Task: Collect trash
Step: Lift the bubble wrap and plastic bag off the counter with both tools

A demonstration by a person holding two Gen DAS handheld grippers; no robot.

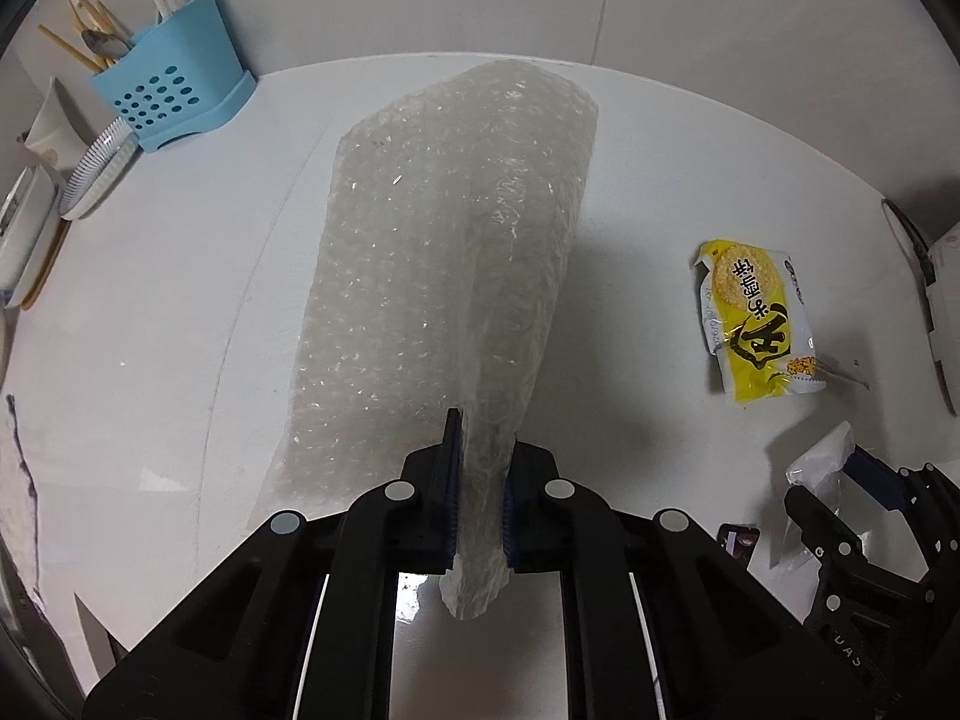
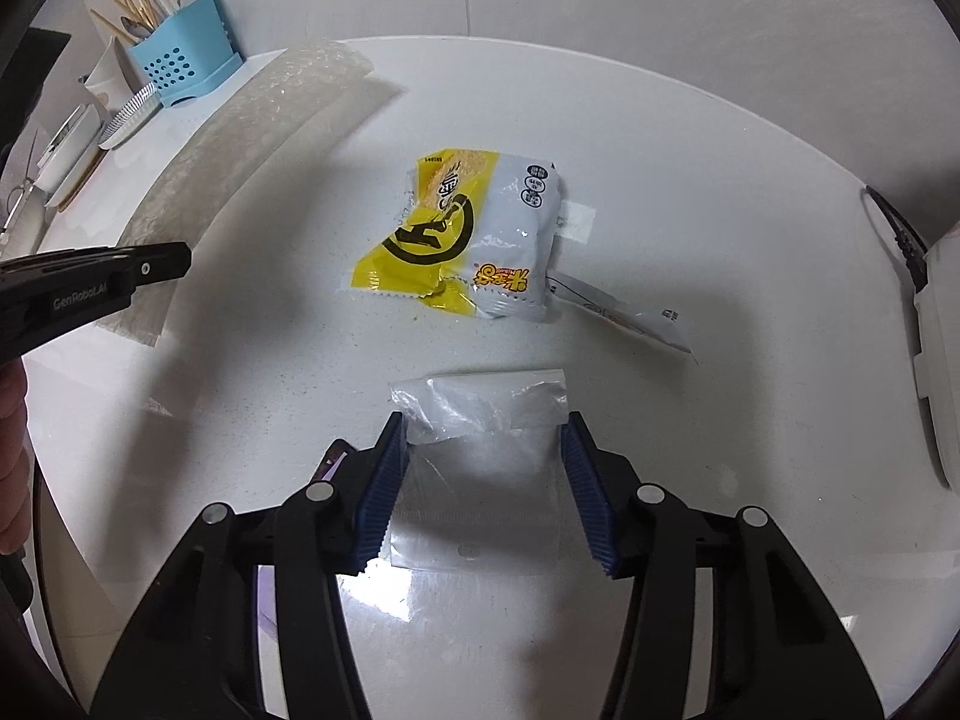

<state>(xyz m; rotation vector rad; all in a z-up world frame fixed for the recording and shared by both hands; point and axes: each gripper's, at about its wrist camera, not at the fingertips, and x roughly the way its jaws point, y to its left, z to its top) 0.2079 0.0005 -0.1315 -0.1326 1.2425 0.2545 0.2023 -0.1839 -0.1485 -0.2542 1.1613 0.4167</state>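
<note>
Left gripper: the left gripper [image 1: 480, 480] has its fingers [image 1: 451, 480] closed tight on the near end of the bubble wrap sheet [image 1: 444, 252]; the pinched part is bunched between the pads.
Bubble wrap sheet: it stretches from the fingers toward the far side of the white worktop [image 1: 180, 300], with its near end raised and its far end close to the blue cutlery holder [image 1: 174, 96].
Right gripper: the right gripper [image 2: 483, 480] has its fingers [image 2: 378, 492] about half apart, one on each side of a clear plastic bag [image 2: 480, 420] at the near edge of the worktop; whether the pads already press the bag I cannot tell.
Yellow snack wrapper: the yellow snack wrapper [image 2: 462, 240] lies flat in the middle of the worktop, beyond the clear bag and not touched.
Handling: I judge all three pieces to be very light and soft. The bubble wrap is limp and will hang and swing, so a hold on a gathered edge suits it. The clear bag is thin and probably slippery; a crumpled fold is better to take than the flat film. The wrapper will crinkle; its sealed edge is a good place.
Left wrist view only: the pinch on the bubble wrap itself.
Right wrist view only: the clear bag between the right fingers, a small torn strip [image 2: 636, 318] just right of the wrapper, and the left gripper from the side.
</note>
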